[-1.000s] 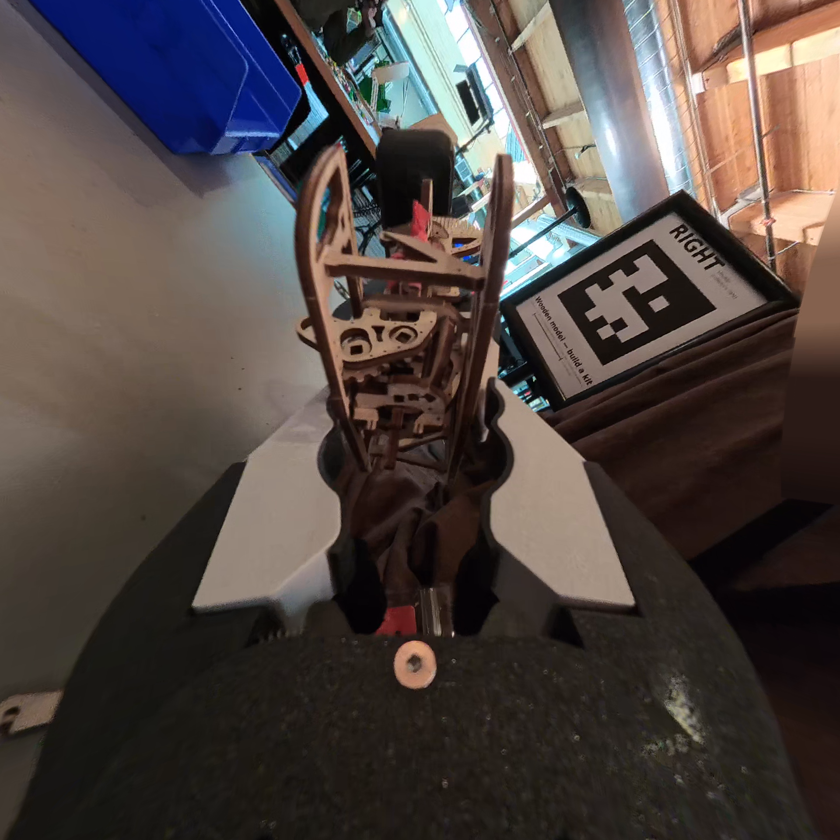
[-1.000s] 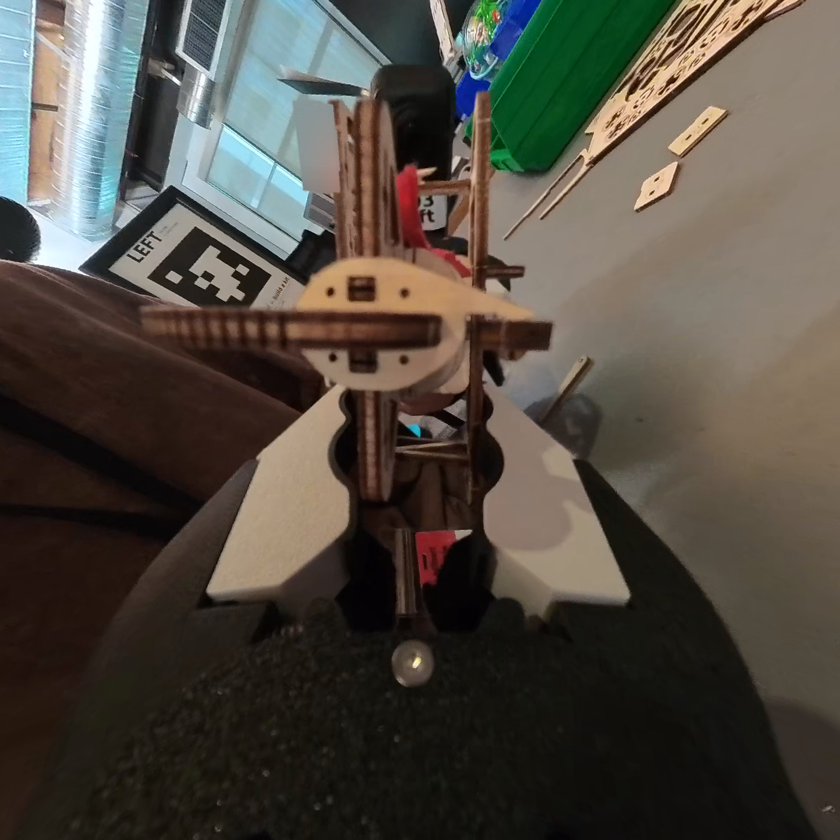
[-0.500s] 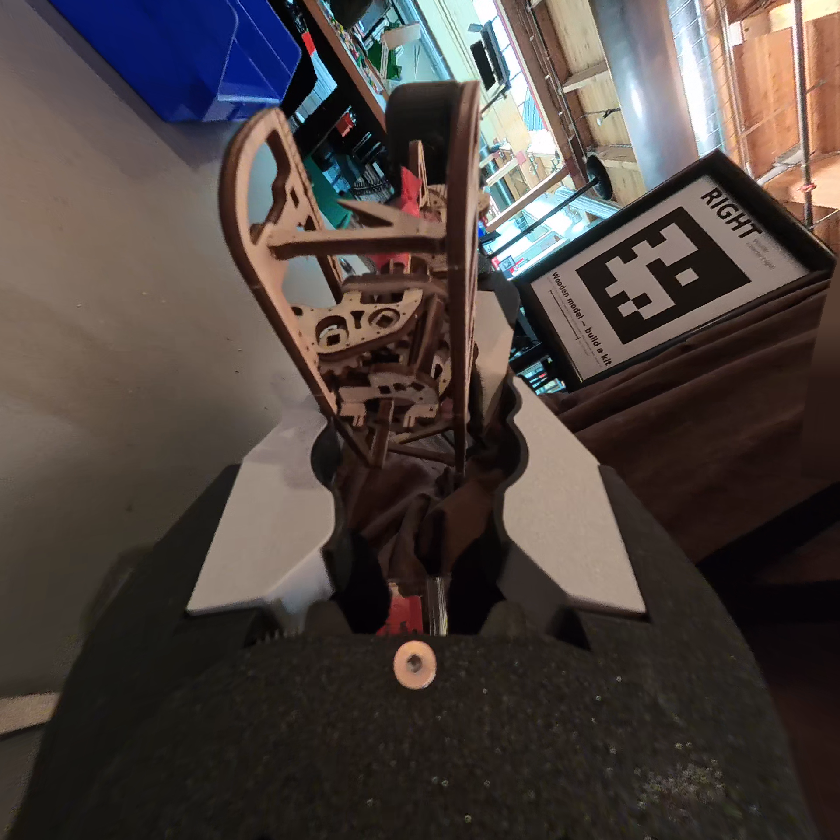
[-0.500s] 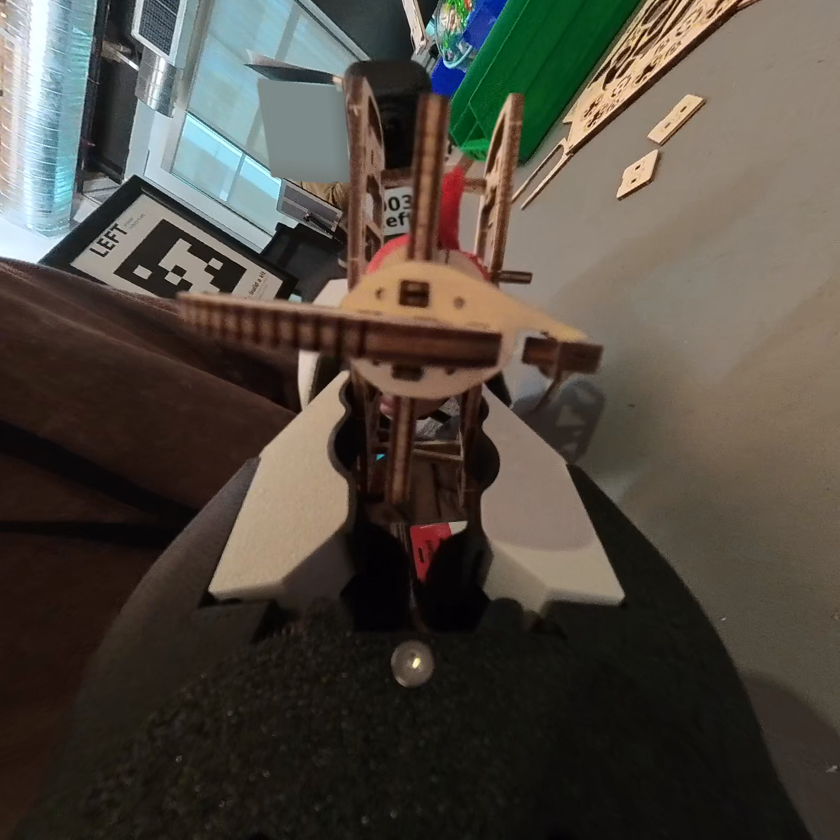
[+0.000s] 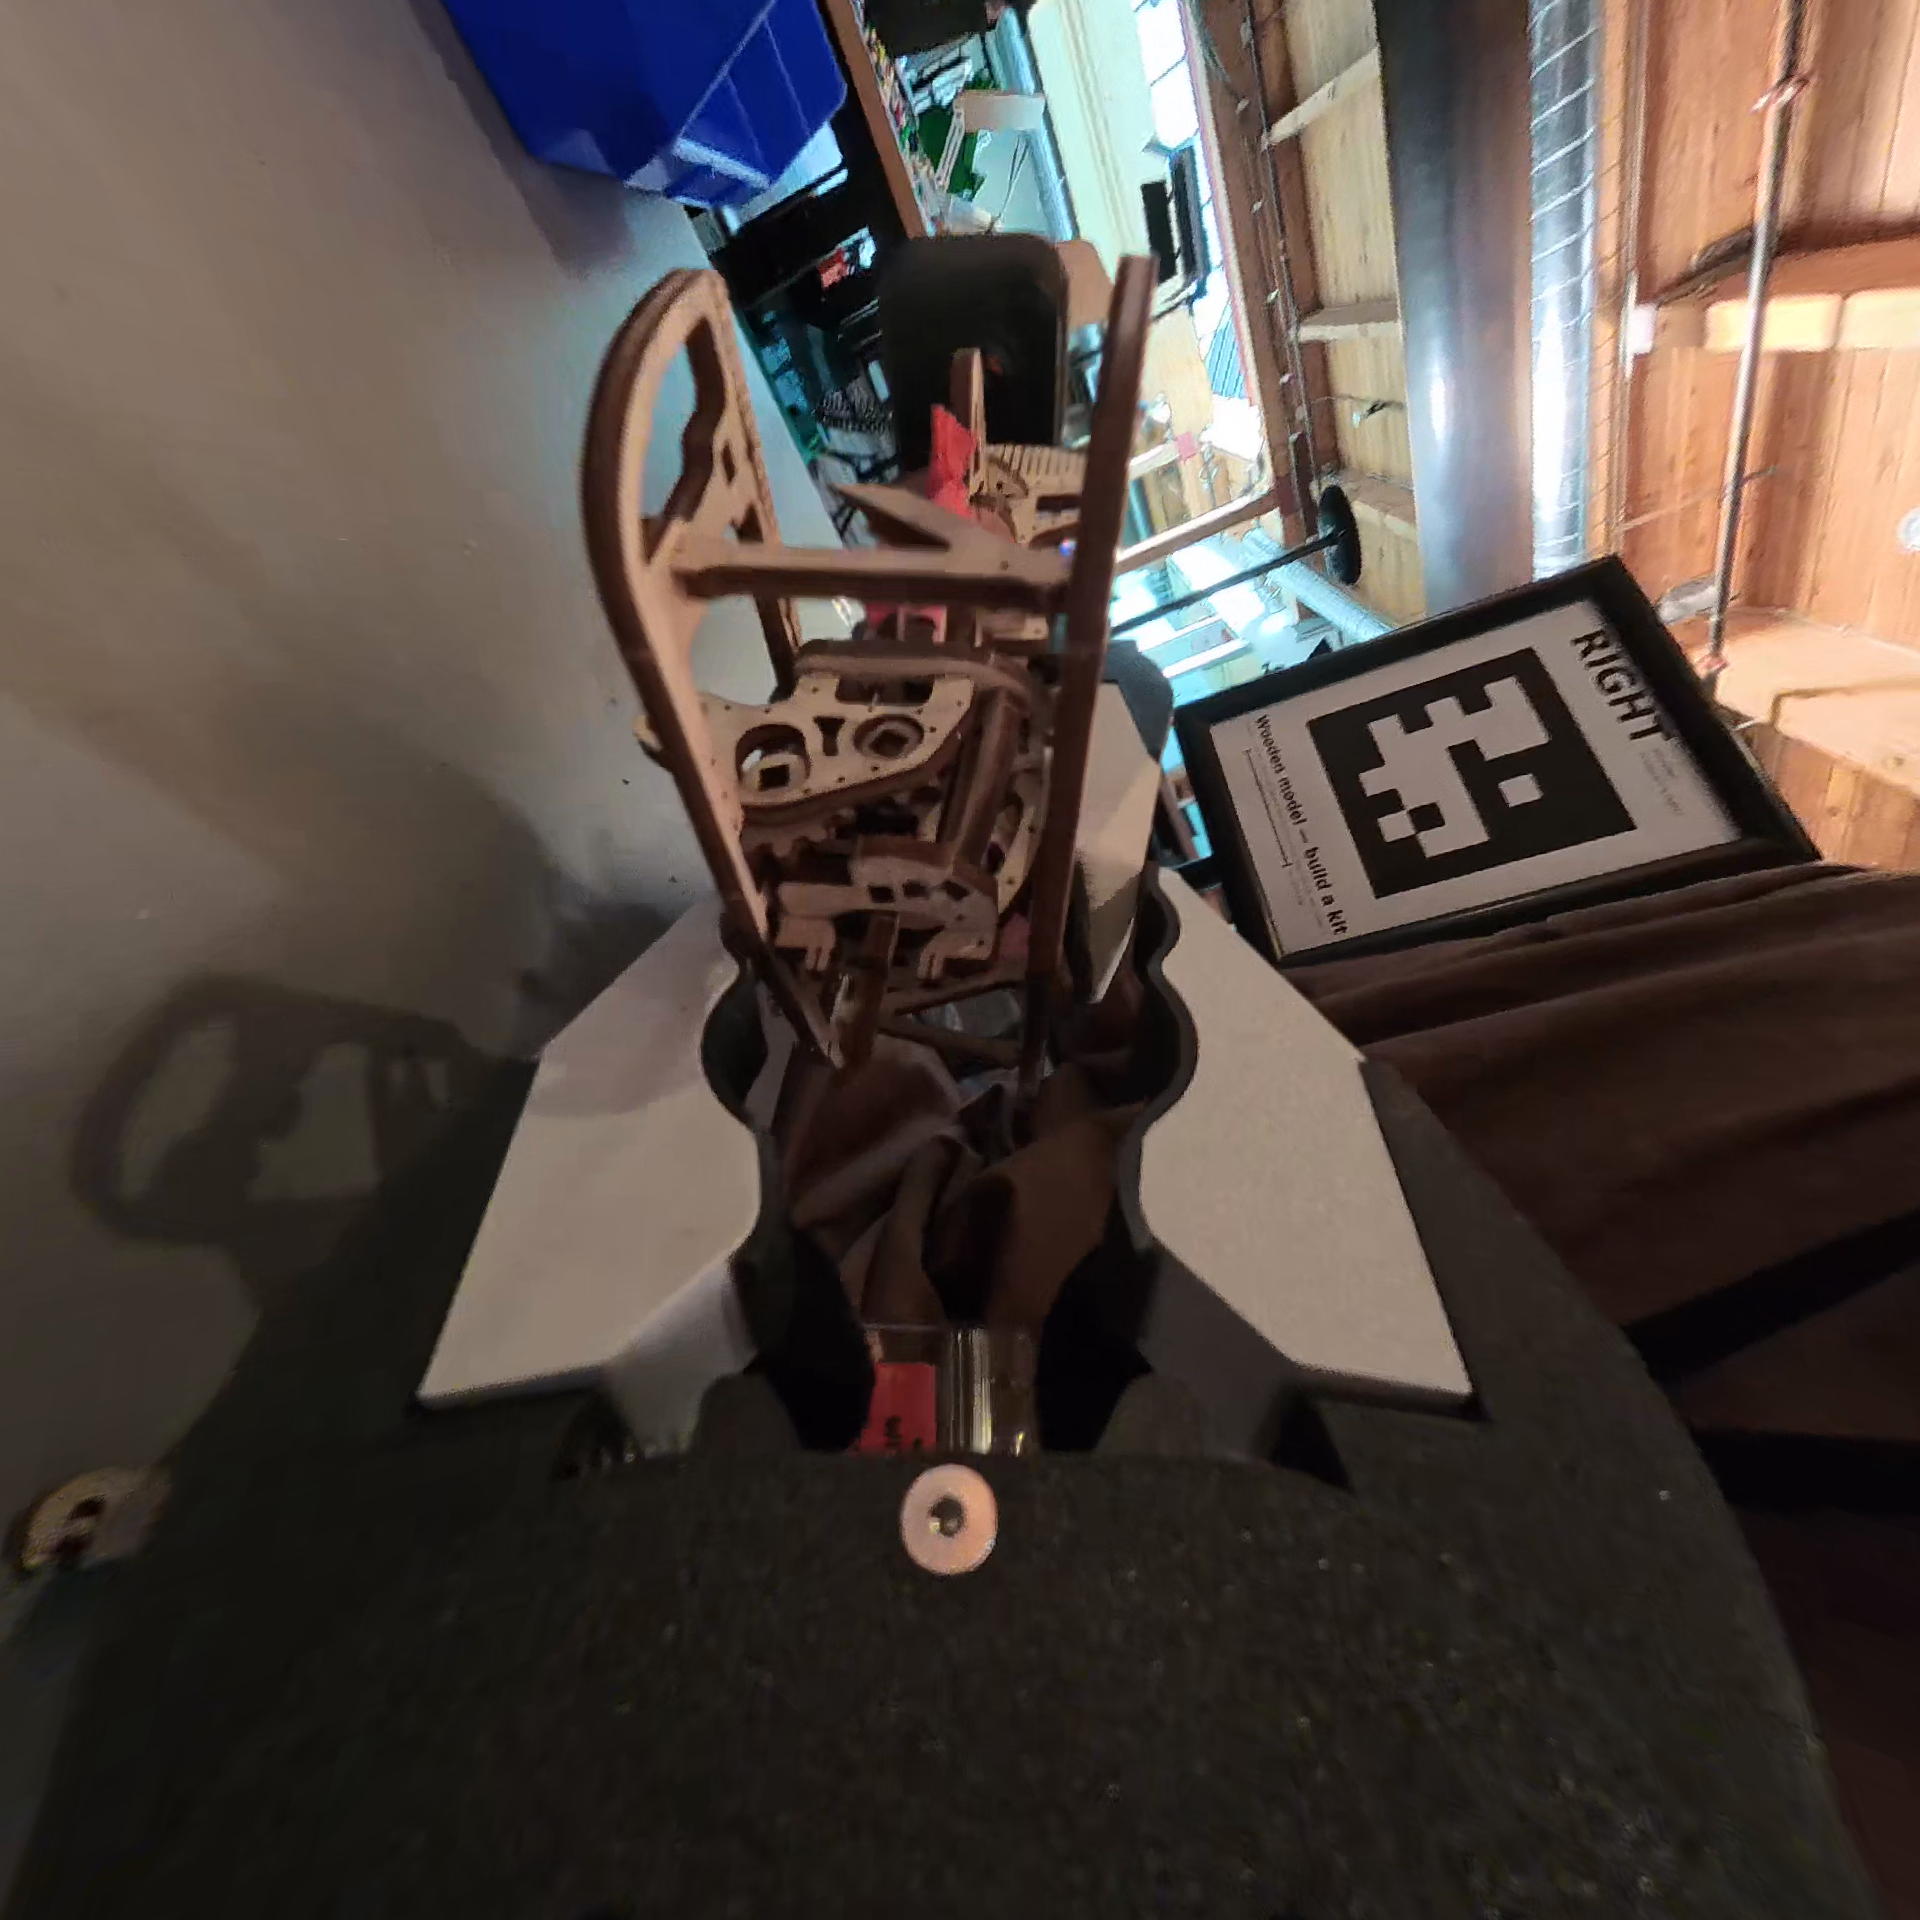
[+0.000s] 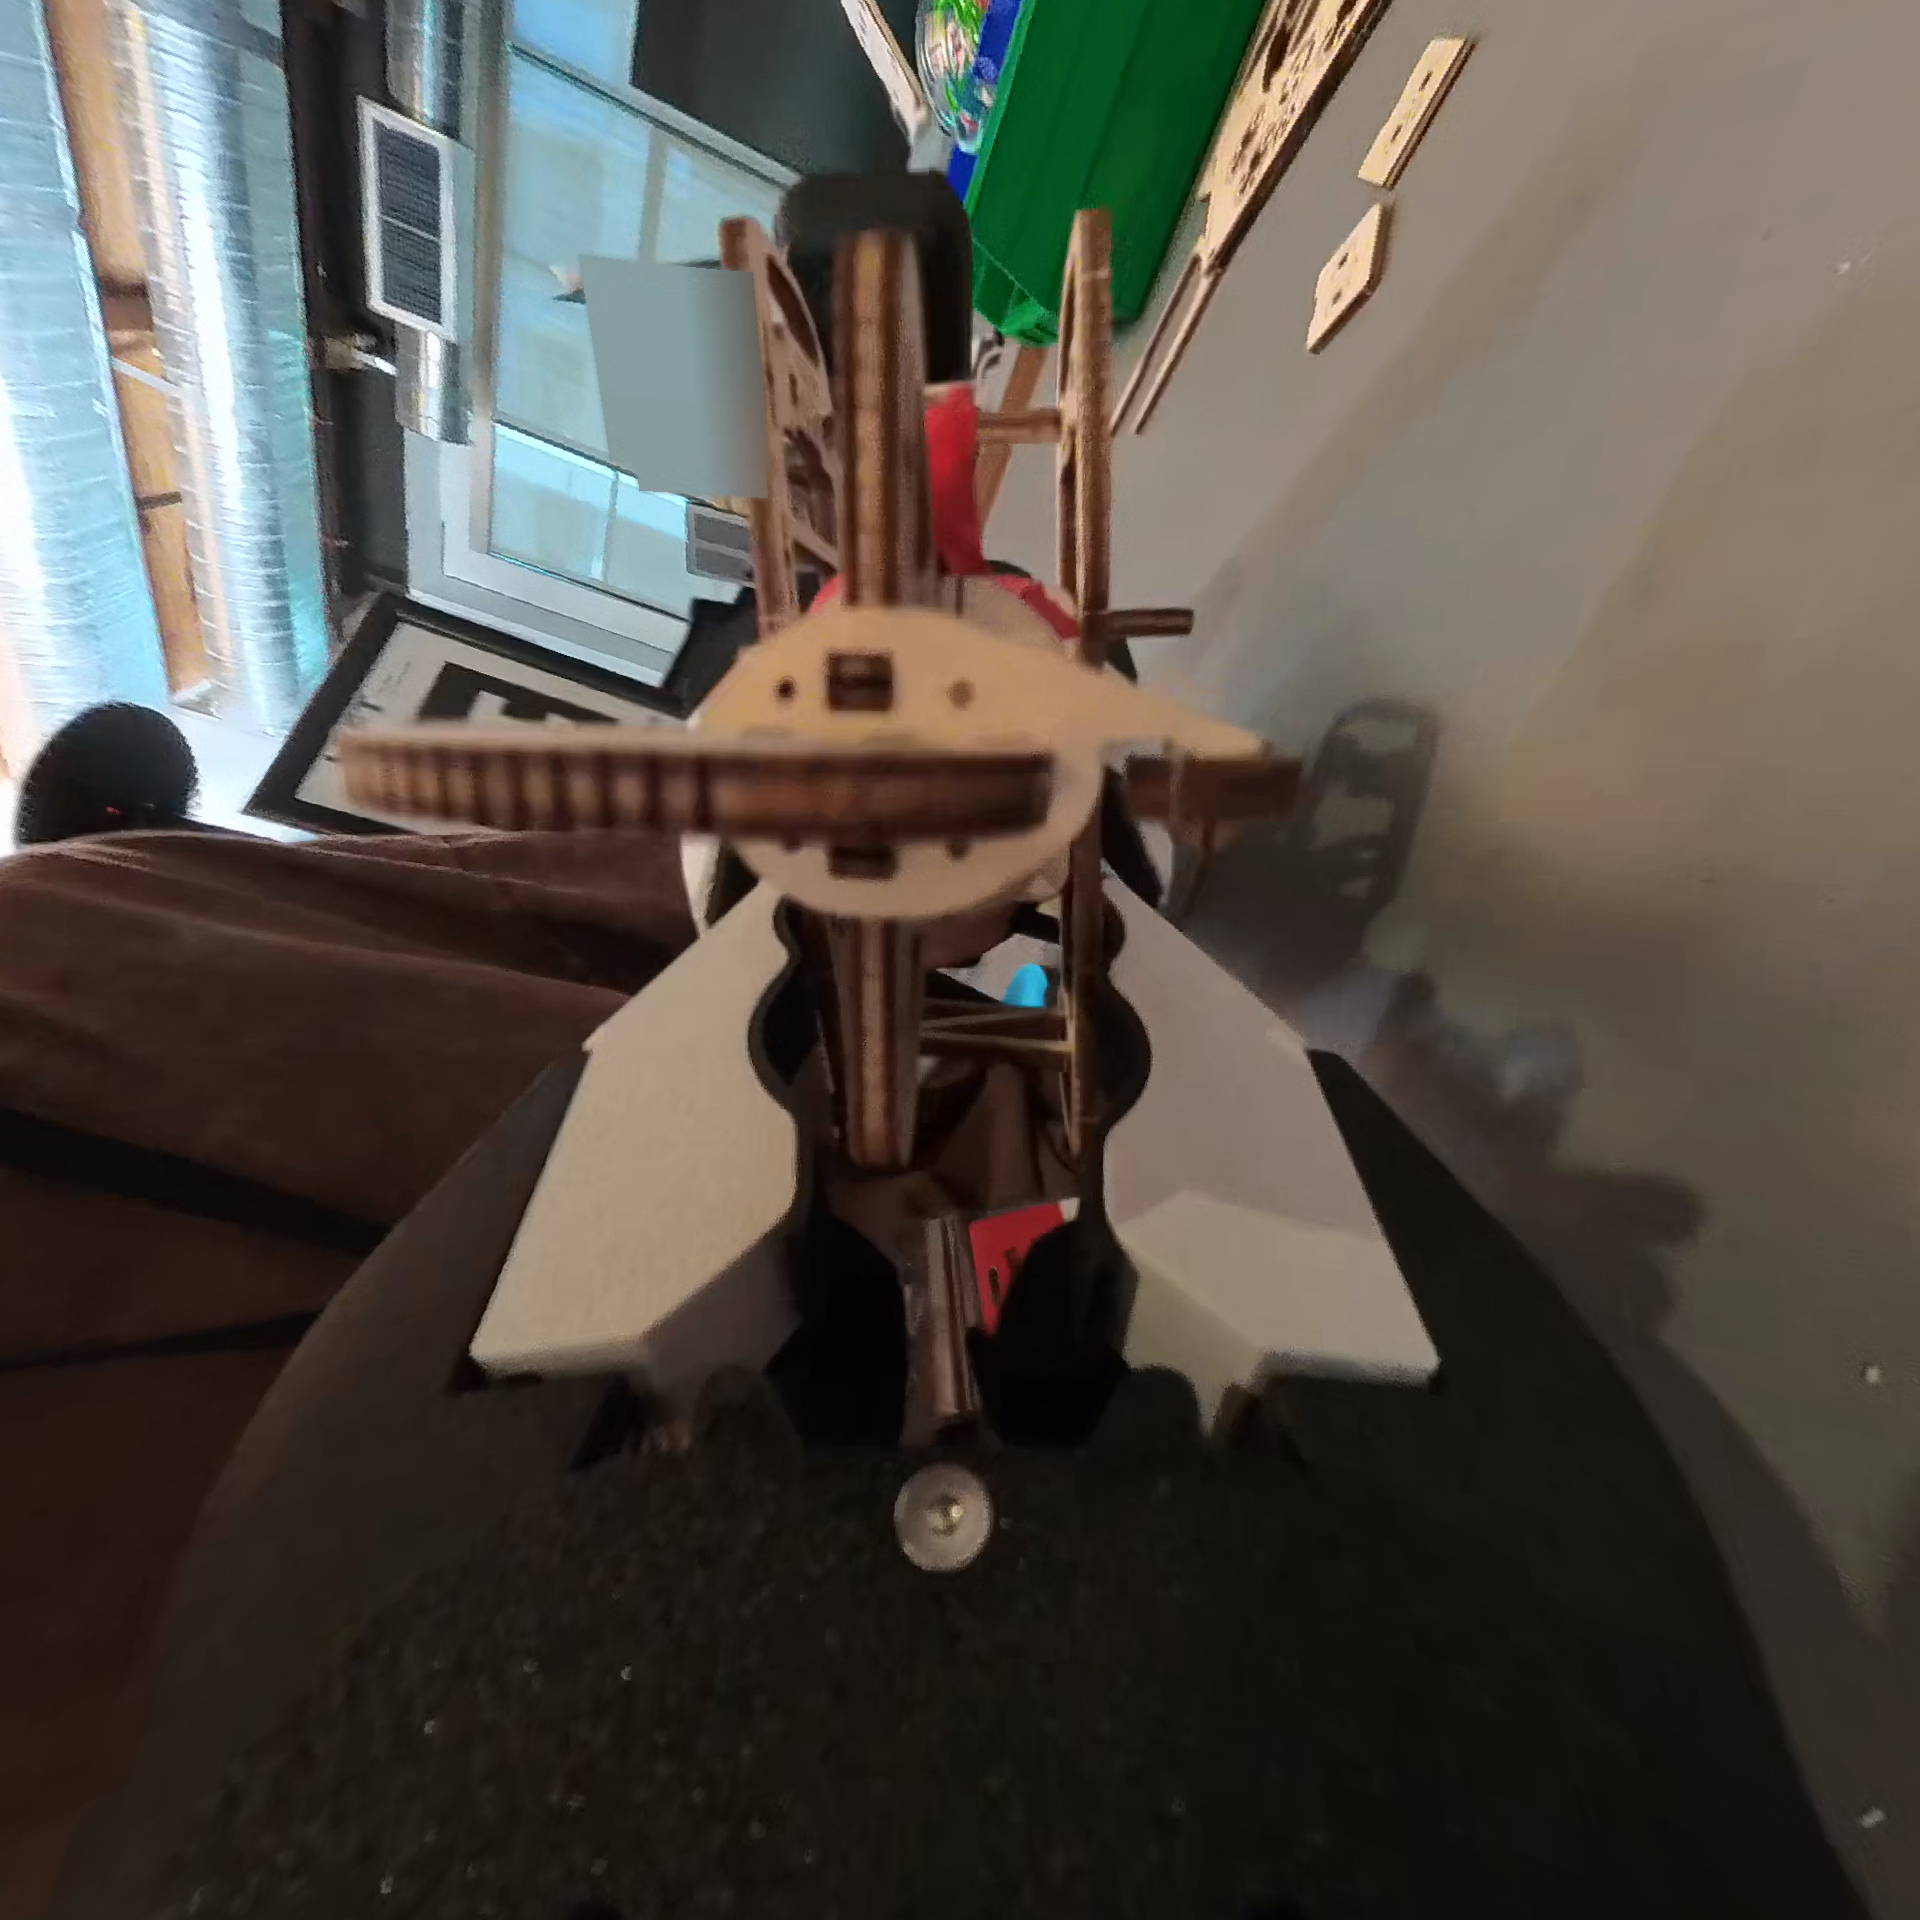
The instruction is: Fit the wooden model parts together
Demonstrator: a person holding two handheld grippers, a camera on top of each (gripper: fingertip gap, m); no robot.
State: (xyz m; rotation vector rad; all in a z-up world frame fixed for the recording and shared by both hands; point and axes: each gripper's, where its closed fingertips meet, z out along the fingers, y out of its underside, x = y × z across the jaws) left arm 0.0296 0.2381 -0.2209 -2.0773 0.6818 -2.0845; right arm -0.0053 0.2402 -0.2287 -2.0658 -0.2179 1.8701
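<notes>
My left gripper (image 5: 940, 1039) is clamped on the wooden model (image 5: 883, 727), which stands up the centre of the frame, a framed marker sign (image 5: 1496, 769) at right. My right gripper (image 6: 951, 997) is closed on the same model (image 6: 904, 727) at frame centre; loose wooden pieces (image 6: 1351, 260) lie upper right on the grey table (image 6: 1610, 623).
</notes>
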